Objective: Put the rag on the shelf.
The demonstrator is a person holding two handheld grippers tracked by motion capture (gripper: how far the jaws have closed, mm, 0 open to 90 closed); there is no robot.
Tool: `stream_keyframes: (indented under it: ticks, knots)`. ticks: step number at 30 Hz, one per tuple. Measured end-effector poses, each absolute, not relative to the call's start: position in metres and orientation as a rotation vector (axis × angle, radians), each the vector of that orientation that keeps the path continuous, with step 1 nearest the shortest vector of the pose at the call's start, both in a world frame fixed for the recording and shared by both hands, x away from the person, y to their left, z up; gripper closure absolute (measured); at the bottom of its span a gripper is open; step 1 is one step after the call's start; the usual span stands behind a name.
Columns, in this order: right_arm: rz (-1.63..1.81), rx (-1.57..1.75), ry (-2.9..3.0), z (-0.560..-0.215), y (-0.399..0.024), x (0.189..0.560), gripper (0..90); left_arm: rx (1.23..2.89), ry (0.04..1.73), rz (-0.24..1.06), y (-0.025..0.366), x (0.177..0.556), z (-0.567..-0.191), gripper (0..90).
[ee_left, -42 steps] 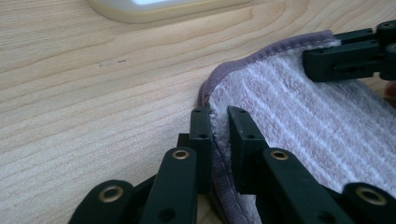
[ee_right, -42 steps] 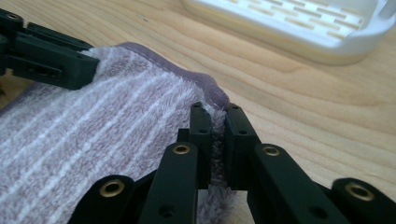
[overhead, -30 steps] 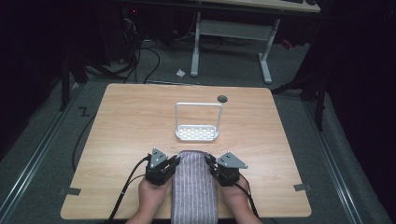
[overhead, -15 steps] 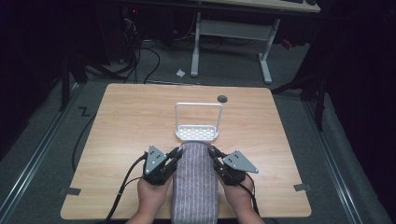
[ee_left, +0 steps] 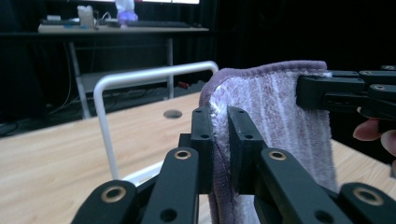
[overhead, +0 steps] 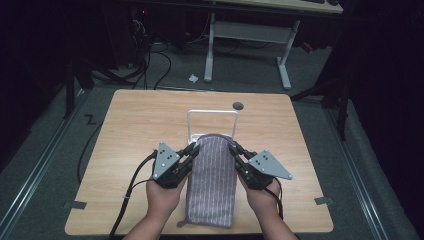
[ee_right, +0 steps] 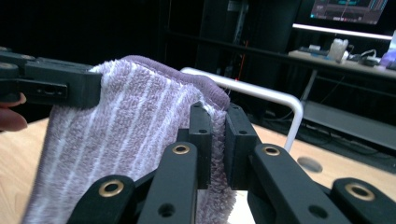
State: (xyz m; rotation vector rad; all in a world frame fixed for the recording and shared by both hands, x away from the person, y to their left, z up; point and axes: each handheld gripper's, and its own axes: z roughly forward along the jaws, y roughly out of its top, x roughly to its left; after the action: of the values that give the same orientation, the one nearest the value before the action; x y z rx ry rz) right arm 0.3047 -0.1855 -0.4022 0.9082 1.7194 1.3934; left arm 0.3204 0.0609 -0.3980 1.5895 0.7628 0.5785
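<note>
Purple striped towel (overhead: 212,182) hangs between the left gripper (overhead: 192,150) and right gripper (overhead: 235,151), both pinching its top corners.

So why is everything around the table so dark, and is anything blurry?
High view: light falls on the wooden table, while the floor and surroundings sink into shadow. Left gripper view: the towel and jaws are sharp, the far desk soft. Right gripper view: the white rack is fairly clear, the monitor behind hazy.
</note>
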Motion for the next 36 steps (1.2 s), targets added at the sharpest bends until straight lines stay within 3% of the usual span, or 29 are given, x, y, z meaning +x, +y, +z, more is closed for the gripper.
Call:
stream_keyframes:
  ticks: [17, 28, 36]
  knots:
    - [1.432, 0.896, 1.637, -0.345, -0.185, 0.340, 83.8, 1.537, 0.704, 0.677, 0.056, 0.363, -0.343, 82.1]
    - [1.423, 0.937, 1.612, -0.334, -0.189, 0.366, 83.8, 1.535, 0.699, 0.656, 0.057, 0.393, -0.339, 82.1]
    - [1.404, 0.980, 1.613, -0.329, -0.190, 0.407, 83.9, 1.548, 0.758, 0.651, 0.055, 0.430, -0.343, 82.0]
